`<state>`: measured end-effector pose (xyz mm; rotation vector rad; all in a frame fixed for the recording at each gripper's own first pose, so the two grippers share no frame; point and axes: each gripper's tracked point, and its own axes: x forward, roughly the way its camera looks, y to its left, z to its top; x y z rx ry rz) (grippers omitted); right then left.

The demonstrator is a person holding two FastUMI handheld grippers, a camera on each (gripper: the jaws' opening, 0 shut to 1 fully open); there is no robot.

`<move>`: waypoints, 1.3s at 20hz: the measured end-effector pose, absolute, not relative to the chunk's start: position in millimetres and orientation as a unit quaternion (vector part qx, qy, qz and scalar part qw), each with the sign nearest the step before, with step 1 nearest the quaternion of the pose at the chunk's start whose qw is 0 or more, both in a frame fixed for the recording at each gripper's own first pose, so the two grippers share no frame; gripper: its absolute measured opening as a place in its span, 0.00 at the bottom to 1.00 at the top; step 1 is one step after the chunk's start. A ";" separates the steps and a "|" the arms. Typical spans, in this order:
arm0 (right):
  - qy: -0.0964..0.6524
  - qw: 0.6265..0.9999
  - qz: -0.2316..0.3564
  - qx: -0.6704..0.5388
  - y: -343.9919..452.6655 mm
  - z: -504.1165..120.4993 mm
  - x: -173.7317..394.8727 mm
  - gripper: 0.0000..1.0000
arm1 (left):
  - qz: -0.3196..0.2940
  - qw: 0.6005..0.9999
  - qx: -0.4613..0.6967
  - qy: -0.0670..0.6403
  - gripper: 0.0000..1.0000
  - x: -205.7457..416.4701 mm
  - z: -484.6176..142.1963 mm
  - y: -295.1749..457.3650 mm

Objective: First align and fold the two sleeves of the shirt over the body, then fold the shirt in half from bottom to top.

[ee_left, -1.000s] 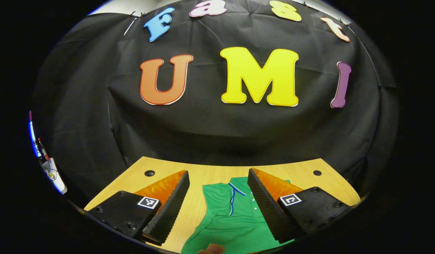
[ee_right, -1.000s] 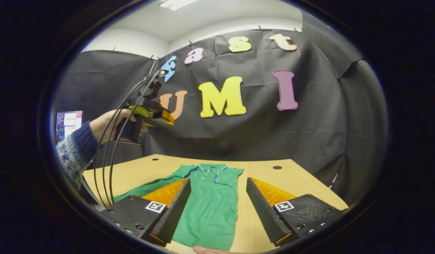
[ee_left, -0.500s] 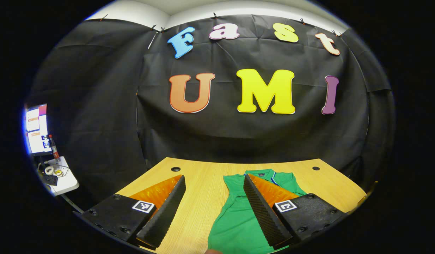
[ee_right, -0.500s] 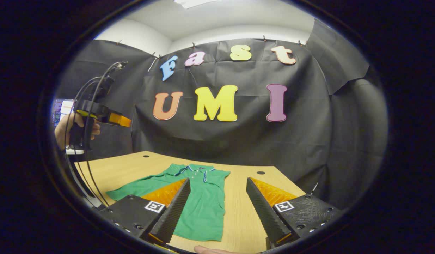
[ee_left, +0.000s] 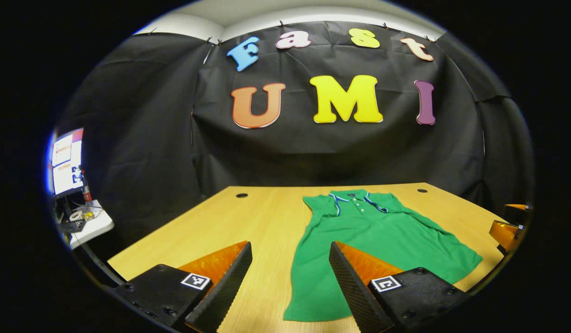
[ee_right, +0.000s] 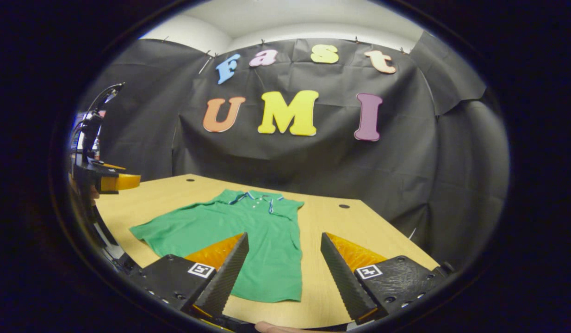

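1. The left gripper (ee_left: pixel 290 282) is hanging above the near edge of the table (ee_left: pixel 248 222) with its jaws spread wide and nothing between them.
2. The right gripper (ee_right: pixel 282 273) is hovering over the table's near edge too, its fingers gaping wide and gripping nothing.
3. In the right gripper view, the left gripper is showing at the far left, above the table's left edge.
4. The green shirt (ee_left: pixel 369 236) is lying flat on the table, its collar (ee_right: pixel 255 196) pointing toward the back edge and its hem toward the near edge.
5. One sleeve (ee_right: pixel 160 226) is spreading out sideways from the body.
6. A fingertip (ee_right: pixel 271 327) is peeking in at the bottom of the right gripper view.
7. A lit screen (ee_left: pixel 65 159) is glowing beyond the table's left side.
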<state>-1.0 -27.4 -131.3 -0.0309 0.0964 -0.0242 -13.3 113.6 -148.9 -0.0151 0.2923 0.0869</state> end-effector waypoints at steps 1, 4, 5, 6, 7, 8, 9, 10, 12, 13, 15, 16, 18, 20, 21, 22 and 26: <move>0.057 0.998 -0.015 -0.013 -28.8 -138.6 -1.0 0.96 | 0.036 0.988 -0.015 0.148 1.00 -13.5 -156.6 109.6; 0.088 0.996 -0.017 0.000 -30.2 -168.5 1.6 0.96 | 0.020 0.986 -0.027 0.161 1.00 -15.0 -182.7 103.7; 0.098 0.995 -0.020 0.001 -30.8 -177.0 2.7 0.95 | 0.017 0.986 -0.024 0.162 1.00 -15.9 -188.4 104.0; 0.107 0.994 -0.022 0.000 -33.0 -183.8 3.1 0.95 | 0.016 0.986 -0.022 0.165 1.00 -17.4 -197.6 104.5; 0.114 0.993 -0.022 0.000 -33.2 -188.8 3.6 0.94 | 0.019 0.985 -0.025 0.172 1.00 -18.6 -206.2 107.0; 0.119 0.993 -0.023 0.001 -33.3 -193.9 3.5 0.95 | 0.020 0.982 -0.036 0.185 1.00 -20.7 -219.3 107.6; 0.123 0.992 -0.024 0.003 -33.7 -197.1 4.2 0.95 | 0.017 0.979 -0.049 0.198 1.00 -22.9 -229.3 106.4; 0.129 0.991 -0.023 0.006 -33.3 -202.2 4.9 0.95 | 0.013 0.976 -0.060 0.208 1.00 -22.5 -228.2 108.0; 0.135 0.991 -0.026 0.010 -35.5 -206.9 6.7 0.95 | 0.010 0.973 -0.068 0.220 1.00 -25.6 -237.1 106.5; 0.137 0.990 -0.031 0.012 -37.9 -209.0 7.3 0.95 | 0.008 0.975 -0.061 0.214 1.00 -24.5 -234.9 106.8; 0.152 0.988 -0.032 0.020 -38.2 -220.2 8.1 0.95 | 0.008 0.974 -0.049 0.221 1.00 -24.3 -238.4 106.5; 0.166 0.985 -0.035 0.027 -39.7 -231.5 9.1 0.95 | 0.013 0.975 -0.045 0.219 1.00 -25.5 -237.8 109.5; 0.169 0.984 -0.030 0.051 -38.9 -230.5 9.6 0.97 | 0.024 0.974 -0.040 0.223 1.00 -26.0 -239.7 114.1; 0.179 0.982 -0.027 0.061 -38.2 -235.0 11.9 0.95 | 0.034 0.971 -0.039 0.233 0.89 -25.2 -240.2 117.7; 0.179 0.981 -0.029 0.065 -37.9 -234.7 13.6 0.96 | 0.036 0.970 -0.041 0.235 0.84 -24.9 -239.7 118.4; 0.180 0.981 -0.026 0.065 -36.4 -235.0 14.3 0.95 | 0.040 0.970 -0.044 0.237 0.73 -25.5 -238.2 119.3; 0.178 0.980 -0.006 0.088 -21.7 -232.3 21.4 0.47 | 0.035 0.971 -0.048 0.233 0.25 -19.4 -248.3 108.9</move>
